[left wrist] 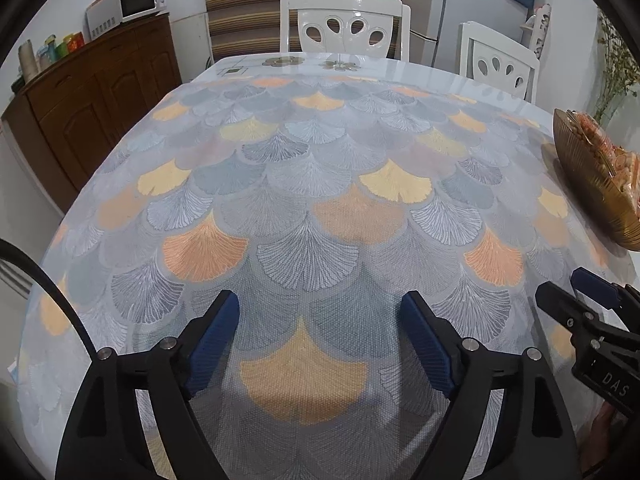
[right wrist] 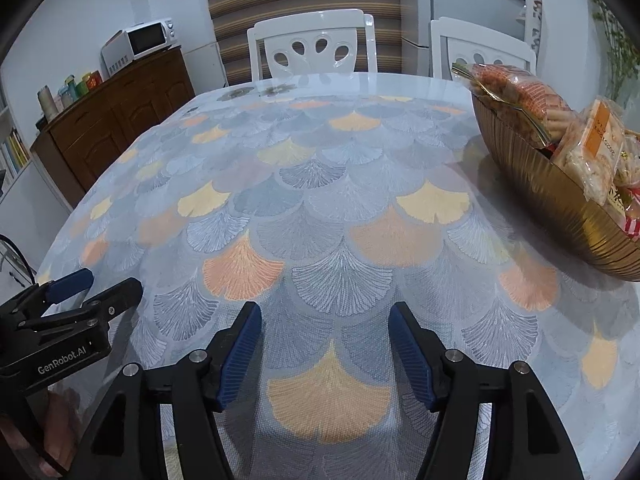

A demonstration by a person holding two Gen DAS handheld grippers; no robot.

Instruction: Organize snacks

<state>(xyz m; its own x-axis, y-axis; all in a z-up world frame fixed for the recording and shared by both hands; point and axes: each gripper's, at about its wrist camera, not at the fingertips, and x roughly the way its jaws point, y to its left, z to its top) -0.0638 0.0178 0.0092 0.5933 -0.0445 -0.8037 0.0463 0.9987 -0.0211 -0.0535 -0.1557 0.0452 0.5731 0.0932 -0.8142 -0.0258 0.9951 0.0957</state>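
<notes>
Left tool (left wrist: 320, 312): jaws apart, blue pads facing each other, nothing between them; only the patterned cloth of the counter (left wrist: 304, 184) shows in the gap. No earlier frame on hand, so only the present stance is noted. In the left wrist view the tool points down at the near part of the counter. The gold ribbed bowl (left wrist: 592, 184) stands at the far right edge of the view, partly cut off, with snack packets (left wrist: 612, 156) inside it. Right tool (left wrist: 576, 292) enters low on the right, well short of the bowl. Two white chairs (left wrist: 344, 24) stand behind the counter; a microwave (left wrist: 136, 2) sits on a brown sideboard (left wrist: 100, 96) at left.

Right wrist view: right tool (right wrist: 325, 320) likewise has its jaws apart and empty, over bare cloth. The bowl (right wrist: 560, 204) stands at right on the counter (right wrist: 320, 200), well apart from the tool. Snack packets (right wrist: 532, 100) are heaped in it and rise above the rim; one clear packet (right wrist: 600, 140) with an orange label leans at the near side. Left tool (right wrist: 92, 284) shows at the lower left, fingers apart, above the cloth. A hand (right wrist: 52, 436) holds its grip below.
</notes>
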